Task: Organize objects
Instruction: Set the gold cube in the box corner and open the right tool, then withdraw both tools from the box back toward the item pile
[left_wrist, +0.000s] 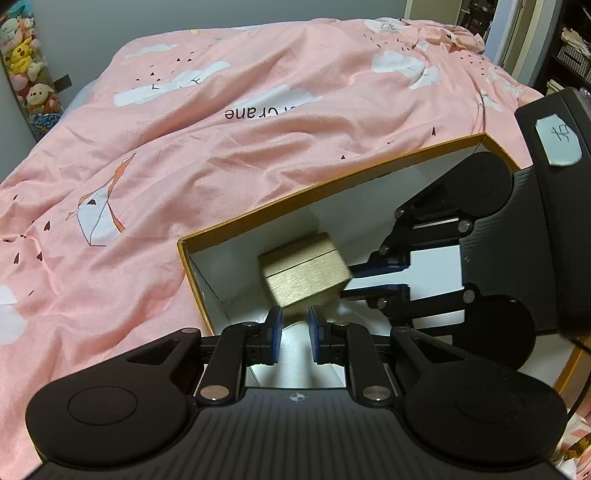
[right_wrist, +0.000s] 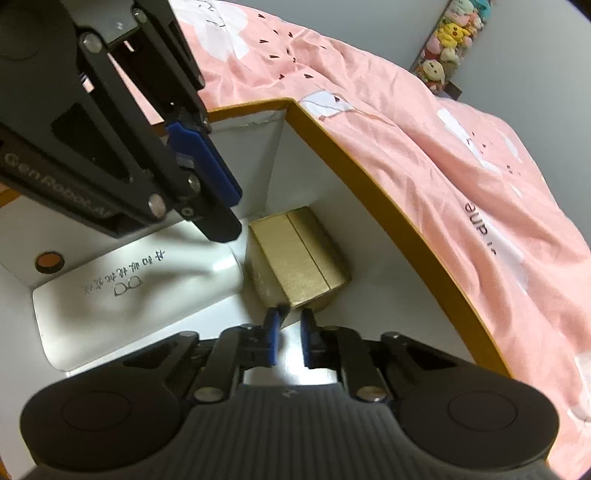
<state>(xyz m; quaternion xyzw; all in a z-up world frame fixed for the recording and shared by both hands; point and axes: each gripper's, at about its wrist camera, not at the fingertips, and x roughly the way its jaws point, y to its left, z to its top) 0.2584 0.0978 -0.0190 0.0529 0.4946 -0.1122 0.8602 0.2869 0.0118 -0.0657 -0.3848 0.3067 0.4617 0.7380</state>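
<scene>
Blue pads of the left hand-held gripper (left_wrist: 295, 334) are seen nearest the lens, set a little apart with nothing pinched between them; the right hand-held gripper (right_wrist: 288, 338) is likewise parted and empty. Just beyond both sets of tips, a gold box (right_wrist: 297, 258) is found inside the orange-rimmed carton (right_wrist: 369, 177), close to the carton's far corner and beside a white glasses case (right_wrist: 129, 291) that also lies within the carton. The carton rests on the pink bedspread (left_wrist: 221, 155). The step in hand is judged to be settling the gold box in place; it would best be nudged squarely toward the carton's corner, with contact kept low so that tipping is avoided and the glasses case is not shifted.
</scene>
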